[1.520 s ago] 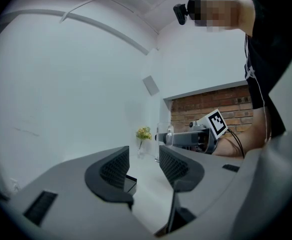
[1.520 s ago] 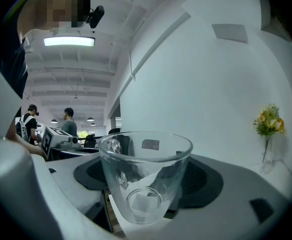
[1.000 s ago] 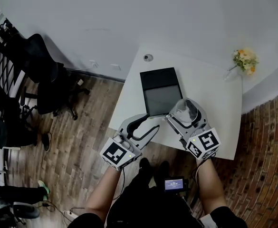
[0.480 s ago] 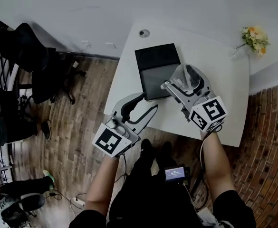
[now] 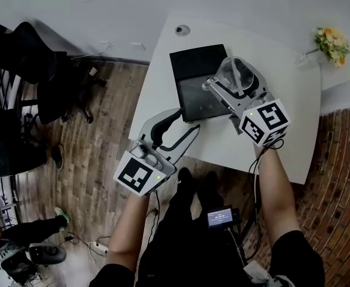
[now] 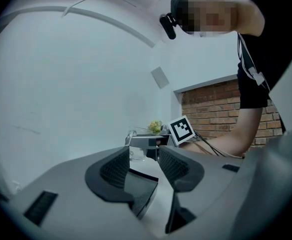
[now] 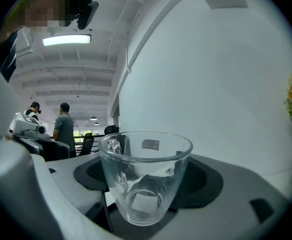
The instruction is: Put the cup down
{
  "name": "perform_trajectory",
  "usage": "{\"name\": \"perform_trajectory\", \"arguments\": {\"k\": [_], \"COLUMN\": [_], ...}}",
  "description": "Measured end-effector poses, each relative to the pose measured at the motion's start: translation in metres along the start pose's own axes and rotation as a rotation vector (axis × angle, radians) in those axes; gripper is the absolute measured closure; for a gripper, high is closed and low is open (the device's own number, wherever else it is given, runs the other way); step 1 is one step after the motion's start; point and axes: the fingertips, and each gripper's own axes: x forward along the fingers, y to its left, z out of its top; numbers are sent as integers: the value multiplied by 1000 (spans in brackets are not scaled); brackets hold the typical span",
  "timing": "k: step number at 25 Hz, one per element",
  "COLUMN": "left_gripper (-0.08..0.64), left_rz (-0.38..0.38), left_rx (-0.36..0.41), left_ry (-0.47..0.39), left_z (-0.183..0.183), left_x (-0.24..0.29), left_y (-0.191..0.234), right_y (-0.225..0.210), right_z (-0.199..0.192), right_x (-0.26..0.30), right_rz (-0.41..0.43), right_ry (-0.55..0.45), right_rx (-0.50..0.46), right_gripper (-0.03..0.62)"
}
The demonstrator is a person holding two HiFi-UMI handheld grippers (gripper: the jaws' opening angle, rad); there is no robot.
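We see first the wooden floor (image 5: pixel 97 136), and on it stands the white worktop (image 5: pixel 294 82), with one side against the pale wall. On the worktop, toward its far left part, lies a flat black device (image 5: pixel 192 70) with a grey screen. The left tool (image 5: pixel 183 124) hangs over the near left edge of the worktop, close to the near corner of the black device; its two jaws stand apart and there is nothing between them. The right tool (image 5: pixel 233 84) is at the right edge of the black device, and its jaws are pressed on both sides of a clear glass cup (image 7: pixel 146 179). The cup is upright and empty, with its handle at the left in the right gripper view. We cannot tell if its bottom touches the worktop or is a little above it. In the far right corner of the worktop we see a small bunch of flowers (image 5: pixel 332 40), well apart from both tools. Near the far left corner there is a small round fitting (image 5: pixel 182 30).
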Motion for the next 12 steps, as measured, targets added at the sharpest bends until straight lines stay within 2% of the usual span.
{"name": "perform_trajectory", "arguments": {"k": [12], "left_gripper": [380], "left_rz": [36], "left_rx": [-13], "left_ry": [11], "left_z": [-18], "left_x": [4], "left_y": [22], "right_y": [-31], "right_z": [-24], "right_x": [45], "right_rz": [-3], "right_ry": [25], "right_rx": [-15], "right_gripper": [183]}}
